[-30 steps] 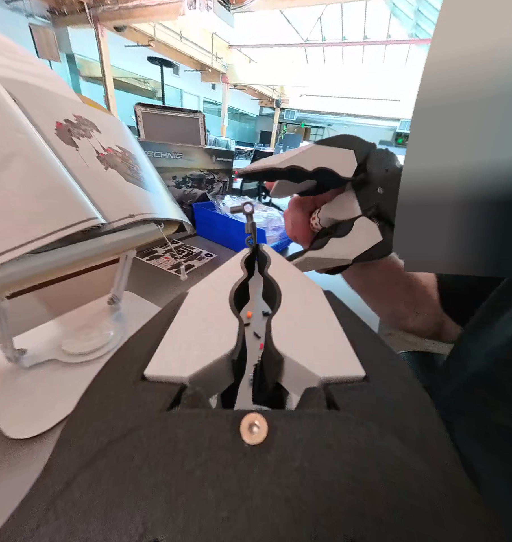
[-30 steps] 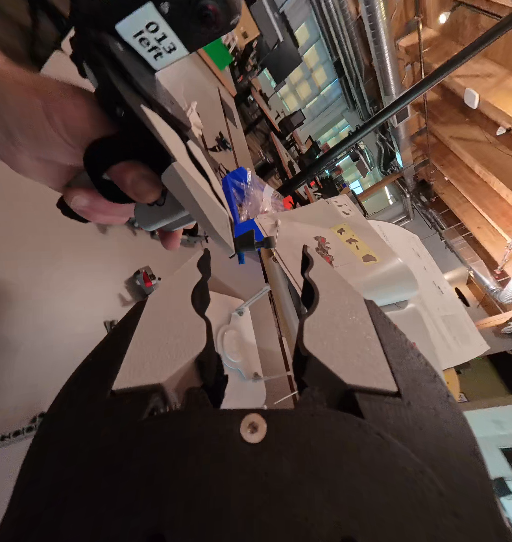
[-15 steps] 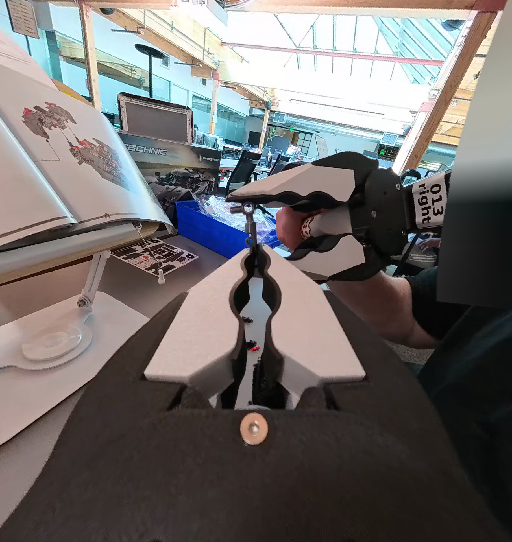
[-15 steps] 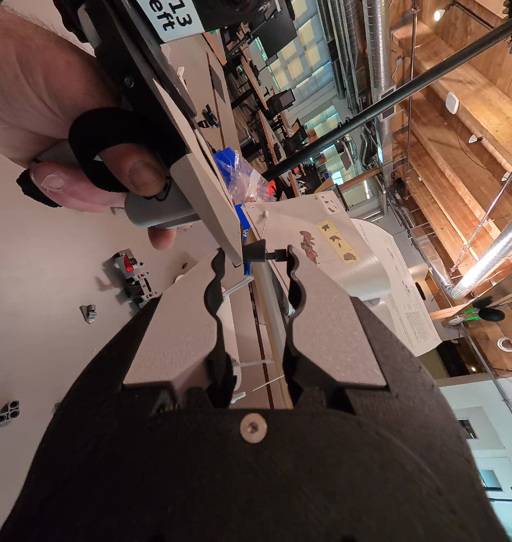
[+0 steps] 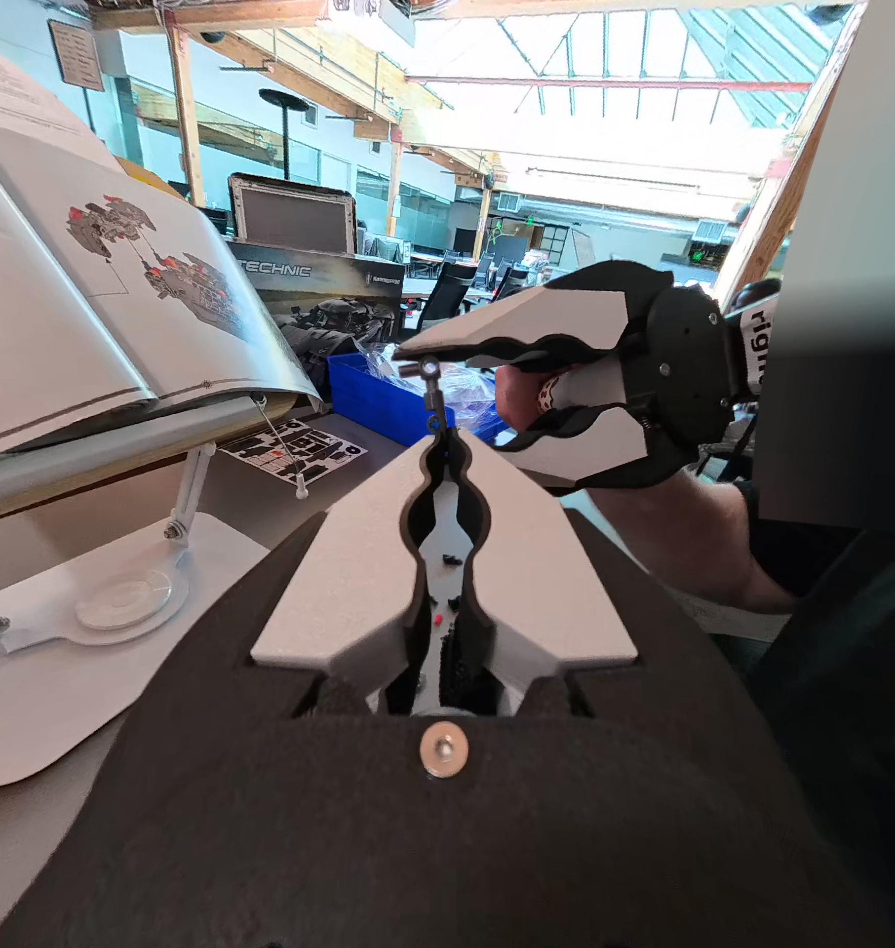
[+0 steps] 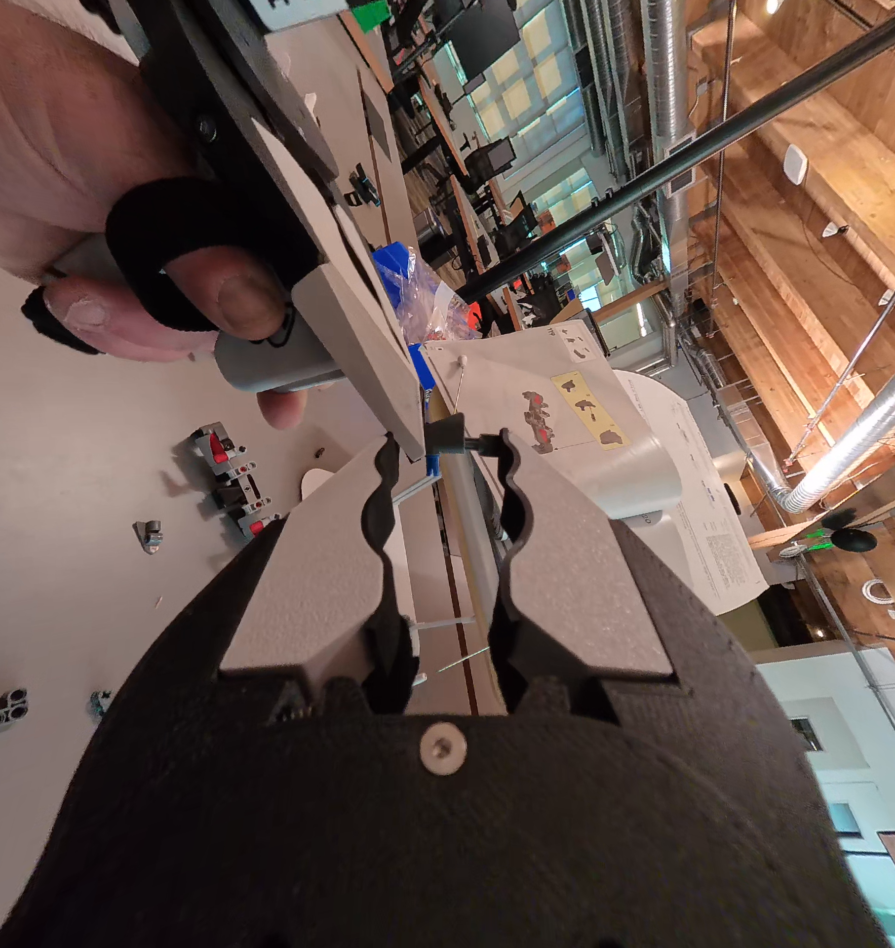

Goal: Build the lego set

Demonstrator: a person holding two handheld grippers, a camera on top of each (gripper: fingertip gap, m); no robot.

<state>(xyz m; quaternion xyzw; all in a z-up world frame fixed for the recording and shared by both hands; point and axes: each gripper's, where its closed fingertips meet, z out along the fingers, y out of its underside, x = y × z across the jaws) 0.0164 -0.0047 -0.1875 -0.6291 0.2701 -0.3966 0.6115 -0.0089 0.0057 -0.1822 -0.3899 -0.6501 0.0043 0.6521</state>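
Left gripper (image 5: 444, 446) is clenched on a thin dark lego rod (image 5: 433, 397), held upright above the table (image 5: 142, 492) with only the rod's lower end pinched between the tips. Right gripper (image 6: 445, 445) is turned on its side and stands released, jaws parted around the rod's top, where a short pin (image 5: 408, 368) points sideways. Compared with a second ago, the right gripper has come in from well apart: one fingertip (image 6: 504, 442) now touches the pin's end, and its jaws are narrower than before. The left gripper's hold is unchanged.

An open instruction booklet (image 5: 127, 287) rests on a white stand (image 5: 76, 682) at the left. Behind it sit the set's box (image 5: 327, 302) and a blue bin (image 5: 378, 405) with plastic bags (image 5: 450, 382). A sticker sheet (image 5: 296, 454) lies flat near the stand. A partly built grey-and-red assembly (image 6: 230, 477) and loose small pieces (image 6: 150, 533) lie on the table below the left hand (image 6: 76, 205), whose finger passes through a black loop.
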